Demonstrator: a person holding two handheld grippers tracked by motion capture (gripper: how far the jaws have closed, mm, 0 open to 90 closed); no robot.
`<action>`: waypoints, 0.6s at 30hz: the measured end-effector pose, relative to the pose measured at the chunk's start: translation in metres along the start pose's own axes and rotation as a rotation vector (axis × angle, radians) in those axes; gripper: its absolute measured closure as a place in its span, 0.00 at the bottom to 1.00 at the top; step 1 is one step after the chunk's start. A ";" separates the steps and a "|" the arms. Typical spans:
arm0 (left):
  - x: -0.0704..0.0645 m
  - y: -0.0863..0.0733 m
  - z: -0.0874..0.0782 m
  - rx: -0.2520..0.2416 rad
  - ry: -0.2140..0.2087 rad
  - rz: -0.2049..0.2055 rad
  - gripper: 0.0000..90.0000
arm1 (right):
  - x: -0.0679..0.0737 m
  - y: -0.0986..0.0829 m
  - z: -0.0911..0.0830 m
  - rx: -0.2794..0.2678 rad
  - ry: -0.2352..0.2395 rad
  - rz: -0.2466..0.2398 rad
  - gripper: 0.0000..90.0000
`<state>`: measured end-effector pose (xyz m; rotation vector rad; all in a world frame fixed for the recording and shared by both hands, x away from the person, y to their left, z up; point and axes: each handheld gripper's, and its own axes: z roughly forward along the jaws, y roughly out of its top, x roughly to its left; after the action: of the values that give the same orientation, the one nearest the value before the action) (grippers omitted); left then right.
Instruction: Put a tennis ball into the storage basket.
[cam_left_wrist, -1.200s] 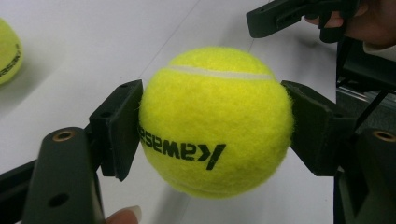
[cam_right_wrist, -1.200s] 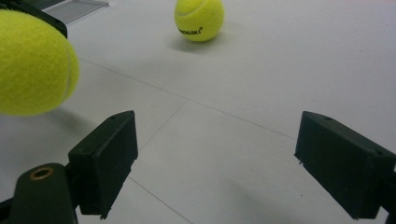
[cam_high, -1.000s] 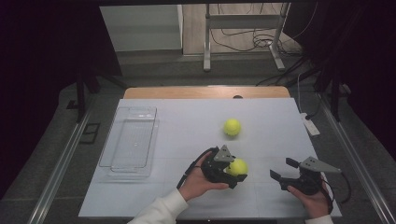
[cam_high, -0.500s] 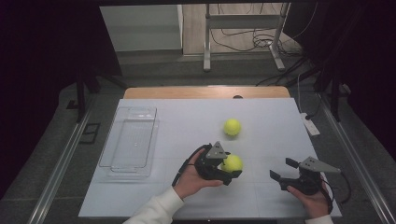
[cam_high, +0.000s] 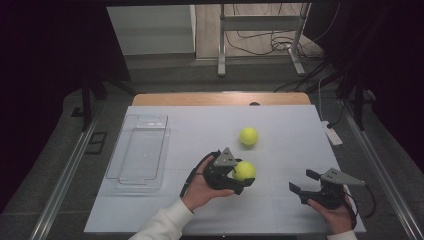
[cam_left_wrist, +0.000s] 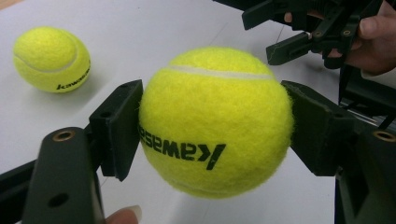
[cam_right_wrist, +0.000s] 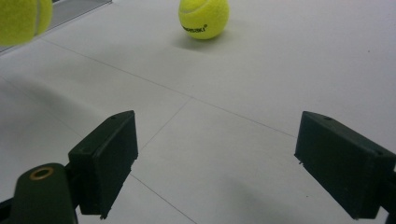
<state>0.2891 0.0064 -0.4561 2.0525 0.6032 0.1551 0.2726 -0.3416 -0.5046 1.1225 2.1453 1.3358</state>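
White table (cam_high: 150, 210), clear plastic bin (cam_high: 136, 152) well off to the far side of the left gripper (cam_high: 239, 176), nothing in it.

Change over the last second: the left gripper and its ball sit a little farther toward the bin than they did, the ball carried along between the pads. In the left gripper view the held tennis ball (cam_left_wrist: 215, 122) is pressed by a black pad on each flank, and table shows beneath its underside, so it looks lifted clear rather than resting. Judgement: the grasp is made and the carry has begun; the bin is the likely drop point, though that is a guess from the layout.

Right gripper (cam_high: 310, 186) has not shifted in that second. It hovers low over bare table, jaws spread wide, nothing between them; its own view (cam_right_wrist: 226, 165) shows both pads apart.

Second tennis ball (cam_high: 248, 136) lies loose on the table, beyond the left gripper's fingertips and apart from them, unmoved. Likely the next pick.

Writing: held ball carries black print, upside down to the camera, reading "kawasa…", the end curving out of sight. Second ball (cam_left_wrist: 51, 58) shows the same mark, "kawasa…". In the right gripper view its print (cam_right_wrist: 204, 17) is too small to read fully.
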 end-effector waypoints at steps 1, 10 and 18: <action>0.001 0.001 -0.002 -0.003 0.002 0.001 0.29 | 0.000 0.000 0.000 0.000 0.000 0.000 0.15; 0.005 0.004 -0.012 -0.029 0.012 -0.004 0.29 | -0.001 0.000 0.000 0.002 -0.002 -0.002 0.15; 0.007 0.005 -0.017 -0.042 0.018 -0.010 0.29 | -0.001 0.000 0.000 0.002 -0.003 -0.002 0.15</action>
<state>0.2907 0.0207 -0.4432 2.0089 0.6162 0.1797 0.2728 -0.3420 -0.5051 1.1220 2.1459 1.3304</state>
